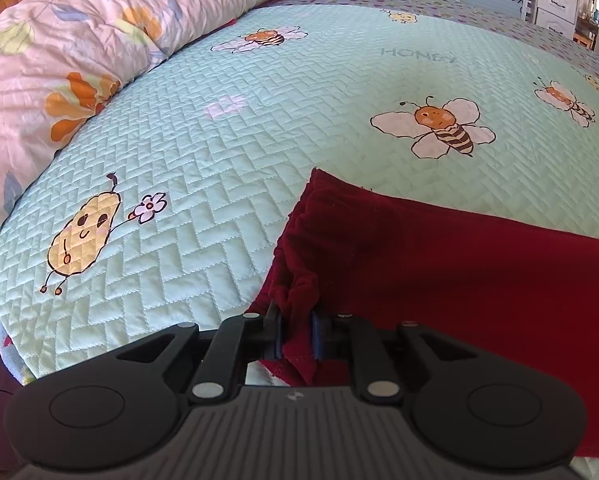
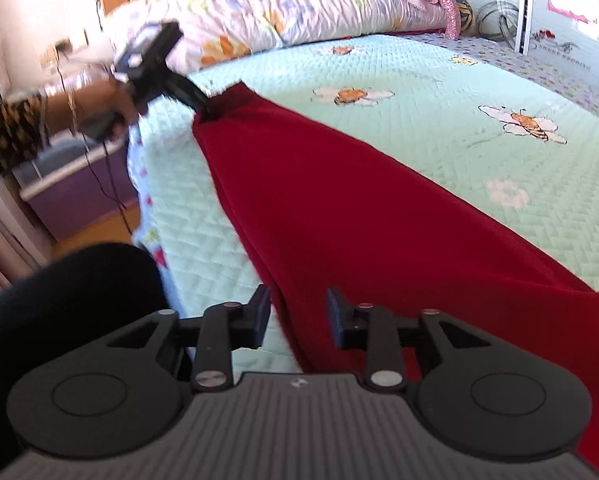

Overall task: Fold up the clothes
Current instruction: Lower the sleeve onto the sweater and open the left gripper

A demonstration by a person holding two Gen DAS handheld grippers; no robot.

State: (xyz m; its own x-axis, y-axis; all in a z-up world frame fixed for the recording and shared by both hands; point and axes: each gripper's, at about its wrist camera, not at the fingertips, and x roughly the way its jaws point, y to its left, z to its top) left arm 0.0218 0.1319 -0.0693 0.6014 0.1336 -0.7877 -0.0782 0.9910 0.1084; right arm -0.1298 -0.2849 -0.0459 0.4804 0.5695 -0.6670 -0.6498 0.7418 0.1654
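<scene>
Along the left edge of the bed, a rolled floral duvet lay beside the mint quilted bedspread printed with bees and a pear figure. In the right wrist view a person's hand, blurred and partly cut off by a patterned sleeve, held the left hand-held gripper at the bed's near-left corner. Its fingers were pinched together on a bunched corner of the red garment. The left wrist view showed that same grip closely: the blue pads pressed a fold of the red cloth between them, with only a narrow gap filled by fabric. From there the garment stretched to the right across the bedspread as a broad, taut band, its far end cut off by the frame. The right hand-held gripper stood with its fingers apart, the garment's edge running between them, though whether either pad touched the cloth was hard to tell. A dark shape at lower left of that view was too blurred to identify.
</scene>
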